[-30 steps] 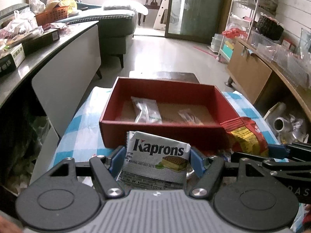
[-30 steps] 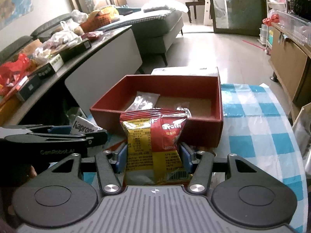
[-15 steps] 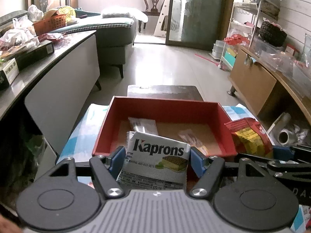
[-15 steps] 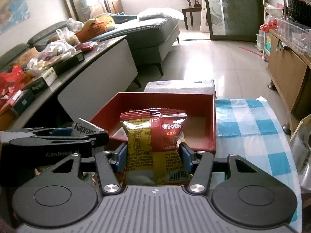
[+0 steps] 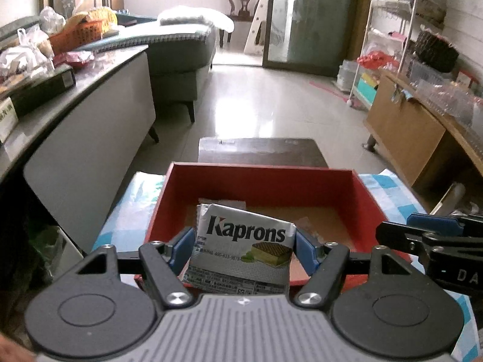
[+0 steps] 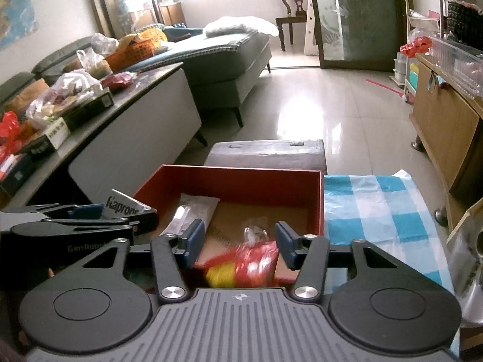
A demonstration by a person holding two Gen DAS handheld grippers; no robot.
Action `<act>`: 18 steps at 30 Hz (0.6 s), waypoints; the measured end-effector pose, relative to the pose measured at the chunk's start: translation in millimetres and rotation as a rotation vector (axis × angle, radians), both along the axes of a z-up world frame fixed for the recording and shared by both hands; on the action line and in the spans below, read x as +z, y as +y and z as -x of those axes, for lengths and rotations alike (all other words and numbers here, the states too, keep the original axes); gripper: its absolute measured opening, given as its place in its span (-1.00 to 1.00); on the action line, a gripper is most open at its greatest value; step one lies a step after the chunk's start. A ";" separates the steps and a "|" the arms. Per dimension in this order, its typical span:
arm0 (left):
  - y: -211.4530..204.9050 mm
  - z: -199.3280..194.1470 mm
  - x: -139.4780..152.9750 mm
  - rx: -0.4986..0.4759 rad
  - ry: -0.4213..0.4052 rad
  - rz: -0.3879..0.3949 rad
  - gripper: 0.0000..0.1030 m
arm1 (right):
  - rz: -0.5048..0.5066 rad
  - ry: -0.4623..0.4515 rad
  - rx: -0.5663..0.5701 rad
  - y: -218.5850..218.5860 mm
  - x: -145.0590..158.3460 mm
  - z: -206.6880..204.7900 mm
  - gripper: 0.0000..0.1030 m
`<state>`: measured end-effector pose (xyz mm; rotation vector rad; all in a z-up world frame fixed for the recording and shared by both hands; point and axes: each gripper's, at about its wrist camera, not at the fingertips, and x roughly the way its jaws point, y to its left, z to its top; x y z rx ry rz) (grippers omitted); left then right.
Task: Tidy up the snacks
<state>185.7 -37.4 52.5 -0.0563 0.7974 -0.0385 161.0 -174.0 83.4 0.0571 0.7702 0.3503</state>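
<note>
Kaprons wafer packet (image 5: 241,249), white with dark lettering and a picture of a wafer, sits clamped between the blue pads of the left hand-held gripper (image 5: 241,252), held upright over the near wall of the red box (image 5: 259,178). From the right wrist view the same packet (image 6: 123,205) pokes up at the left, pinched in the left hand-held gripper (image 6: 99,214), just beside the box's left wall.

The right hand-held gripper (image 6: 238,241) has its blue pads spread apart with nothing between them. Below and between them lies a red and yellow snack bag (image 6: 241,264), blurred, down inside the near end of the red box (image 6: 235,178) and touching neither pad. On the brown cardboard floor of the box there is also a clear plastic packet (image 6: 190,215) toward the left side and a small clear wrapper (image 6: 255,233) near the middle, just beyond the red and yellow bag.

In the left wrist view the right hand-held gripper (image 5: 434,235) reaches in from the right edge, level with the box's right wall.

The box rests on a desk covered by a blue and white checked cloth (image 6: 380,208). A dark wooden stool (image 6: 268,152) stands on the tiled floor just past the far wall of the box.
</note>
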 end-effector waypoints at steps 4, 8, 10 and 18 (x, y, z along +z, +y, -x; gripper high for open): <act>-7.7 -10.0 -11.0 -0.015 0.033 -0.008 0.25 | 0.012 0.045 -0.010 -0.3 -13.2 -15.9 0.11; -5.7 -10.1 -12.0 -0.023 0.043 0.005 0.25 | 0.044 0.094 -0.006 -5.9 -20.4 -6.7 0.22; -2.8 -9.5 -11.4 -0.014 0.046 0.015 0.25 | 0.072 0.109 0.020 -8.7 -23.1 7.7 0.41; -5.5 -3.6 -13.0 -0.033 0.058 0.022 0.25 | 0.218 0.222 0.071 7.3 -63.3 4.7 0.59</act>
